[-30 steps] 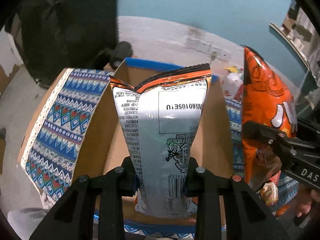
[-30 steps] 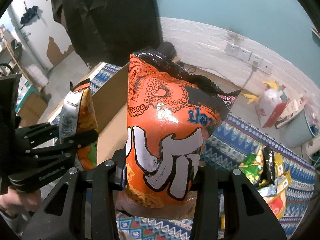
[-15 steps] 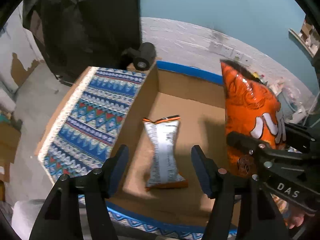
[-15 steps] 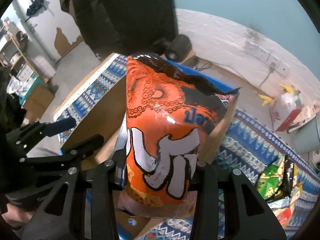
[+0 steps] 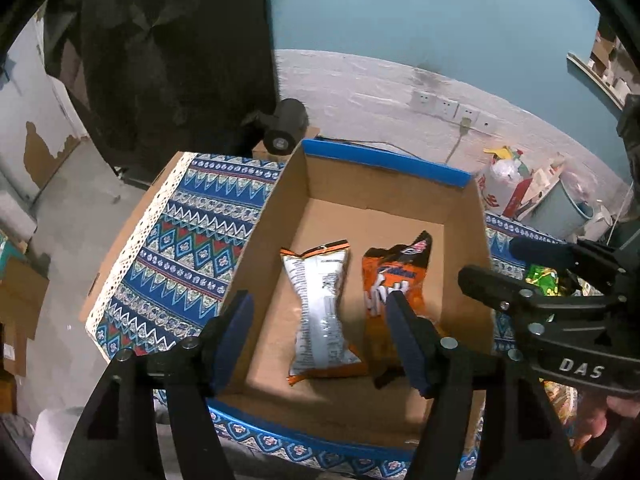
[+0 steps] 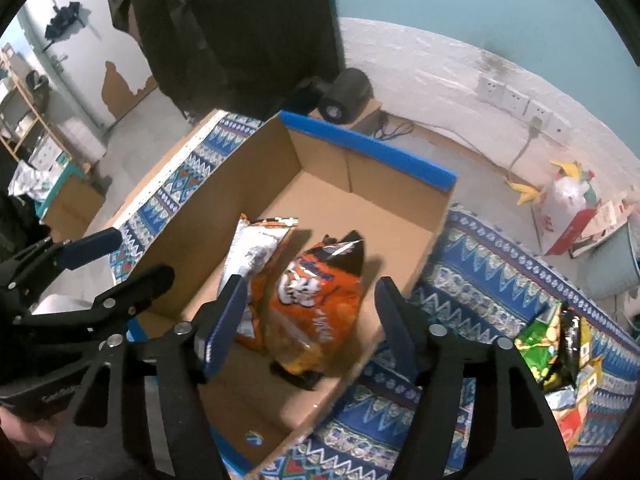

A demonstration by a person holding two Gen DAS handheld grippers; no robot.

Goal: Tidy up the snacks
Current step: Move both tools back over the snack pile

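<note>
An open cardboard box [image 5: 460,240] with blue-taped rims stands on a patterned blue cloth; it also shows in the right wrist view [image 6: 400,208]. A silver-backed snack bag [image 5: 320,308] lies flat on its floor, with an orange snack bag [image 5: 394,276] beside it on the right. In the right wrist view the orange bag [image 6: 320,300] lies next to the silver bag [image 6: 252,248]. My left gripper [image 5: 320,320] is open and empty above the box. My right gripper [image 6: 308,308] is open and empty above the orange bag; it also shows in the left wrist view [image 5: 500,268].
Several more snack bags [image 6: 560,340] lie on the cloth [image 6: 480,272] right of the box. A black roll [image 5: 286,126] sits behind the box. A red and white bag [image 6: 568,208] and wall sockets [image 6: 516,96] lie beyond. The table's left edge [image 5: 128,248] drops to the floor.
My right gripper opened and let the orange bag fall into the box beside the silver bag, which my left gripper released earlier. Both grippers have lifted back.
</note>
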